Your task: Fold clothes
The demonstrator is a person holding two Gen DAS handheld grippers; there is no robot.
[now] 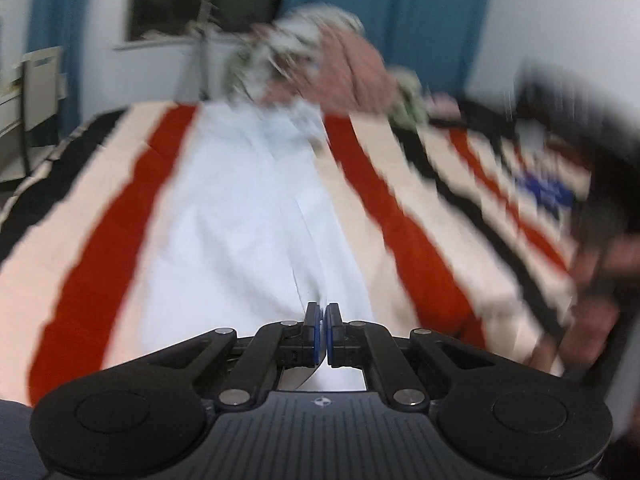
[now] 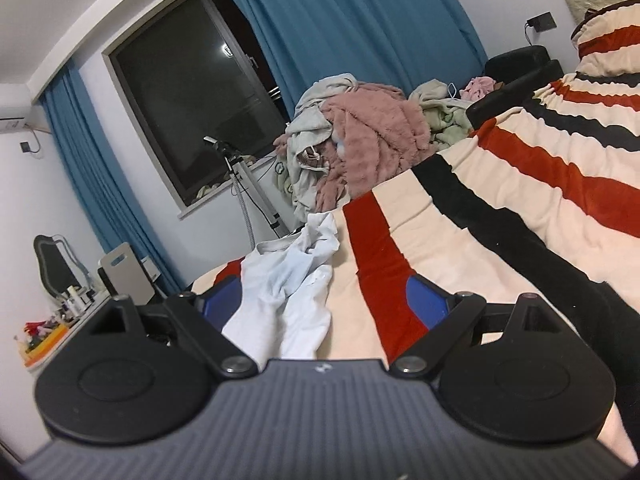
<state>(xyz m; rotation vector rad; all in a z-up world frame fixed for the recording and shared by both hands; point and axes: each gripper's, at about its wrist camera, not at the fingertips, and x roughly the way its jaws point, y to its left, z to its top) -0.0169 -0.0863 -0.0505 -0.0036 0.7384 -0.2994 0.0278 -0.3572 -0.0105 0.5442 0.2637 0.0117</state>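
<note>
A white garment [image 1: 240, 216] lies stretched lengthwise on the striped red, cream and black bedspread [image 1: 420, 248]. My left gripper [image 1: 323, 314] is shut on the garment's near end, where the fabric gathers into a crease at the fingertips. In the right wrist view the same garment [image 2: 296, 280] lies crumpled toward the bed's far edge. My right gripper [image 2: 325, 302] stands open just above the bed, blue pads wide apart, part of the garment between them without contact. The left wrist view is blurred; a hand [image 1: 600, 280] with the right gripper shows at its right edge.
A heap of pink, grey and green clothes [image 2: 360, 136] is piled at the bed's far side by the blue curtains [image 2: 360, 12] and dark window [image 2: 184, 76]. A stand [image 2: 248, 200] is beside the bed. A cluttered dresser [image 2: 60, 316] is at left.
</note>
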